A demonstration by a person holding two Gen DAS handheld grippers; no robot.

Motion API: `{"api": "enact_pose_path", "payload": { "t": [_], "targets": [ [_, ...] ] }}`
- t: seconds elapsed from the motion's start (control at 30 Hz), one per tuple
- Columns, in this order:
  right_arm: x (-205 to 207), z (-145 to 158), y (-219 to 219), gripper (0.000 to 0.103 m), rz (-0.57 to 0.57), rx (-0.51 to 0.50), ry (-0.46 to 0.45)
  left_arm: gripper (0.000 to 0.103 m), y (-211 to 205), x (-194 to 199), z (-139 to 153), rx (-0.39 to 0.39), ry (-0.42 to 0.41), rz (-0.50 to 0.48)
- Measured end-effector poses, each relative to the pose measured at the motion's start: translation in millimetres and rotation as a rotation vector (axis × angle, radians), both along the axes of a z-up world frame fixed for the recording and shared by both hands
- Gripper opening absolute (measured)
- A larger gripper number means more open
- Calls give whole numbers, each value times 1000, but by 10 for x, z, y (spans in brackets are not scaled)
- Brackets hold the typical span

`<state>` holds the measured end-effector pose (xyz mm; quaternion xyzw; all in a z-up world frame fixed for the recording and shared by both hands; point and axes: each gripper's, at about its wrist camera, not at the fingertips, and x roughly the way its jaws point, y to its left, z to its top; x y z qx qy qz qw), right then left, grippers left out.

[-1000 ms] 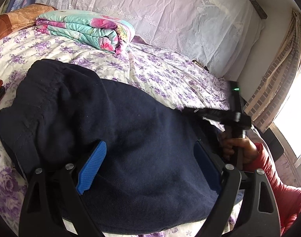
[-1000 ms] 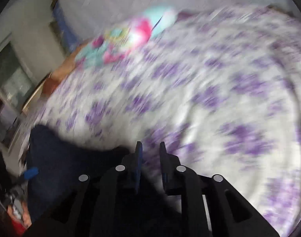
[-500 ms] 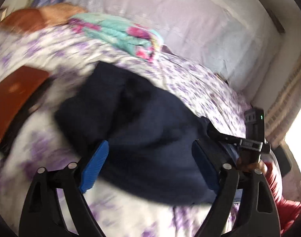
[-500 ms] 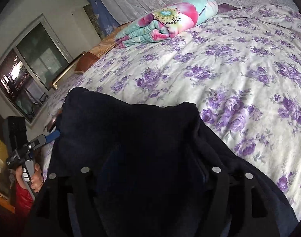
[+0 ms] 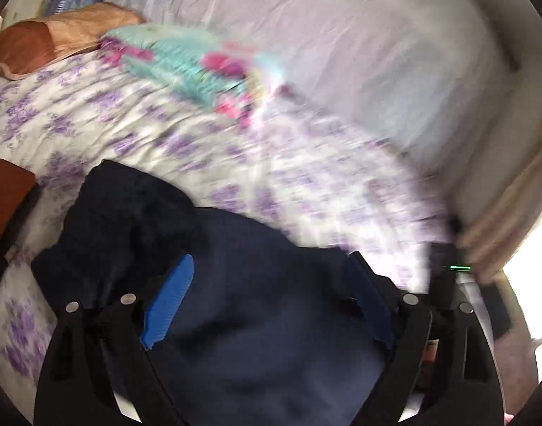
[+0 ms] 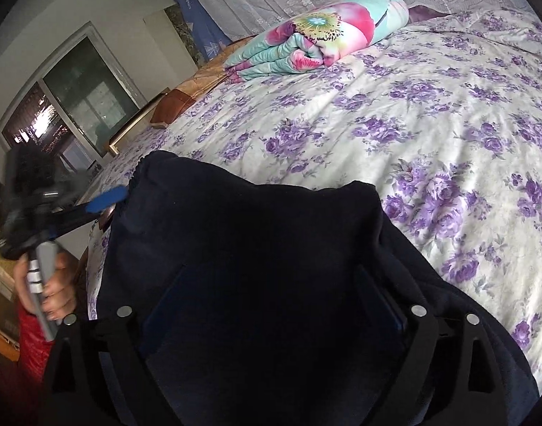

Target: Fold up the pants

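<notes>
Both grippers gape wide, holding nothing, over the bunched navy pants [image 6: 256, 248] on the bed [image 6: 431, 113]; mid-fold, I'd judge — next, grip an edge.

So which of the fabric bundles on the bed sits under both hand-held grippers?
The dark navy pants, spread at the near edge beneath both open grippers; the floral teal-and-pink quilt lies folded far off by the headboard.
</notes>
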<state>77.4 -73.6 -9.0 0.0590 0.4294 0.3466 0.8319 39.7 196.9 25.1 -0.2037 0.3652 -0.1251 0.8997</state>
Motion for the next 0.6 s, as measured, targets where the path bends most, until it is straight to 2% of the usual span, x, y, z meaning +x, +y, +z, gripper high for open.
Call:
{"api": "enact_pose_path", "payload": {
  "t": [0.03, 0.07, 0.13, 0.23, 0.27, 0.3, 0.33, 0.37, 0.4, 0.43, 0.5, 0.53, 0.6],
  "targets": [
    [3, 0, 1, 95, 0, 2, 1, 79, 68, 116, -156, 99, 61, 81],
    [3, 1, -8, 95, 1, 8, 3, 71, 166, 177, -296, 119, 78, 95],
    [10, -1, -18, 95, -1, 18, 8, 39, 320, 90, -354, 130, 42, 116],
    [11, -2, -27, 95, 0, 24, 13, 34, 545, -129, -311, 32, 31, 149],
    [8, -2, -22, 95, -1, 22, 11, 36, 577, -241, -290, -7, 18, 134],
    [4, -1, -25, 95, -1, 22, 11, 45, 591, -301, -276, -24, 8, 125],
    [5, -1, -24, 95, -1, 22, 11, 60, 613, -408, -261, -34, -6, 127],
    [3, -1, -27, 95, 0, 24, 12, 64, 637, -501, -254, -54, -21, 126],
    [4, -1, -25, 95, -1, 24, 12, 78, 644, -606, -248, -81, -30, 121],
    [4, -1, -24, 95, -1, 24, 12, 98, 669, -666, -252, -74, -24, 144],
    [-1, 0, -26, 95, 0, 25, 12, 98, 718, -725, -261, -37, -9, 215],
    [-3, 2, -30, 96, 0, 27, 12, 98, 781, -753, -302, -65, 6, 218],
    [-11, 4, -33, 96, 0, 30, 12, 98, 920, -772, -400, -176, 33, 222]
  ]
}}
